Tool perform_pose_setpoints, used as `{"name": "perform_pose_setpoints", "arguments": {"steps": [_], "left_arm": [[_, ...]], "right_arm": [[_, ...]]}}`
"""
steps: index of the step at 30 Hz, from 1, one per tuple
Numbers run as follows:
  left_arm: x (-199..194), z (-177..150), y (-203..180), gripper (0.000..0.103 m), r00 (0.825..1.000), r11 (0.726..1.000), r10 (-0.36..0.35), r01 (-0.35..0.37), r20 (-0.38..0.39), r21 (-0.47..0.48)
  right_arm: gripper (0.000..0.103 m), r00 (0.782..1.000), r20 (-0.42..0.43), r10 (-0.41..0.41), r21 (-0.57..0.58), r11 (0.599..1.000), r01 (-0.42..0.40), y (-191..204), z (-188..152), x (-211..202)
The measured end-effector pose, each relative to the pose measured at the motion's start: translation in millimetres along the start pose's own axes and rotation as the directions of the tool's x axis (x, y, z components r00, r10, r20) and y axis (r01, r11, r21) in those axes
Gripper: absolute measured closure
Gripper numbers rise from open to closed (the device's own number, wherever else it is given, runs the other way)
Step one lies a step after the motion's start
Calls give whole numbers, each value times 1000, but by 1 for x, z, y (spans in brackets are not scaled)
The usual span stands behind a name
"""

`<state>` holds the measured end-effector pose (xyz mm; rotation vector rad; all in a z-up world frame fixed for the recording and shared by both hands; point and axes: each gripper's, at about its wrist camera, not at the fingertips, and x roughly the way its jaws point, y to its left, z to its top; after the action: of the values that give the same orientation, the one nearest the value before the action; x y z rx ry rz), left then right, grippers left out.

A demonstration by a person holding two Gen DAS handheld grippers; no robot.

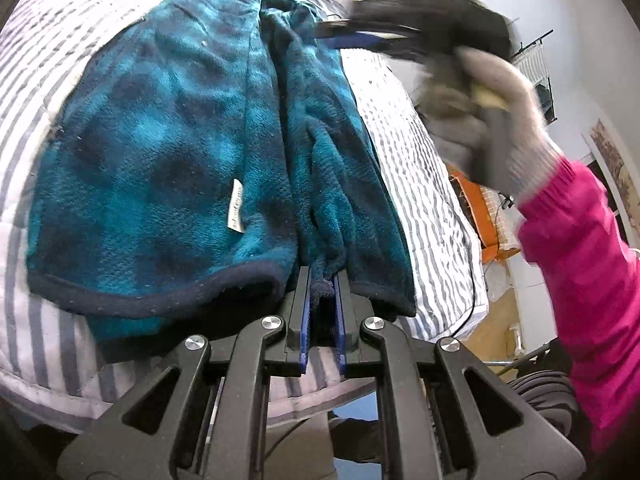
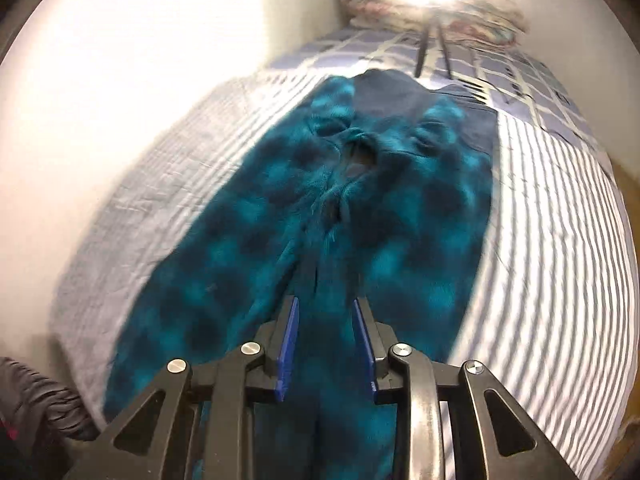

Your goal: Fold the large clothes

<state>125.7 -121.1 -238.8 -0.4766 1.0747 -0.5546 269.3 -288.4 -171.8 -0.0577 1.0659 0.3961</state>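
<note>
Left wrist view: a bed (image 1: pixel 420 168) under a quilted grey-and-white striped cover fills the frame, with a teal-and-navy plaid fleece garment (image 1: pixel 160 152) lying lengthwise across its centre, plush, navy-bound at the hem and carrying a small white label (image 1: pixel 235 206). At lower centre the left gripper (image 1: pixel 322 292) pinches a bunched fold of the fleece between blue-padded fingers. At upper right, blurred, a gloved right hand (image 1: pixel 492 120) in a pink sleeve holds the right gripper (image 2: pixel 325 320) above the bed. Right wrist view: that gripper's fingers stand spread over the fleece; hangers (image 2: pixel 434 50) lie at upper centre.
</note>
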Motion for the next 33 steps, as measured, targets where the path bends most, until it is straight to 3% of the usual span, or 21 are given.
{"name": "perform_pose_setpoints", "arguments": {"steps": [8, 11, 12, 15, 21, 22, 23, 25, 28, 30, 31, 33], "left_arm": [[-14, -5, -4, 95, 999, 998, 35, -36, 24, 46], [-20, -7, -4, 95, 999, 997, 44, -46, 31, 61], [-22, -8, -5, 95, 999, 997, 44, -46, 30, 64], [-30, -13, -6, 95, 999, 997, 36, -37, 13, 70], [-51, -19, -6, 95, 1000, 999, -11, 11, 7, 32], [-52, -17, -10, 89, 1000, 999, 0, -1, 16, 42], [-51, -12, -13, 74, 1000, 999, 12, -13, 21, 49], [-44, -3, -13, 56, 1000, 999, -2, 1, 26, 34], [-24, 11, -4, 56, 1000, 1000, -15, 15, -3, -25], [-8, 16, -1, 69, 999, 998, -43, 42, -28, -40], [-1, 16, -1, 89, 999, 999, -26, 24, -43, -29], [4, 13, 1, 90, 999, 1000, -7, 6, -47, -25]], "right_arm": [[75, 993, 107, 56, 70, 996, -64, -2, -80, -121], [73, 992, 116, 43, 84, 995, -53, 1, -109, -142], [72, 993, 111, 37, 90, 995, -47, 2, -117, -142], [52, 996, 85, 27, 145, 989, -40, 1, -145, -122], [50, 996, 20, 85, 353, 932, -86, -21, -184, -47], [50, 994, 10, 112, 384, 917, -107, -24, -189, -34], [50, 992, 4, 124, 401, 909, -115, -24, -192, -26], [50, 986, 2, 165, 431, 890, -150, -23, -197, -9], [50, 978, 37, 207, 482, 853, -199, -24, -200, 3], [75, 960, 78, 270, 510, 816, -271, -25, -200, 8], [89, 953, 76, 294, 517, 805, -290, -23, -198, 8], [93, 959, 74, 274, 498, 823, -273, -19, -192, -4]]}}
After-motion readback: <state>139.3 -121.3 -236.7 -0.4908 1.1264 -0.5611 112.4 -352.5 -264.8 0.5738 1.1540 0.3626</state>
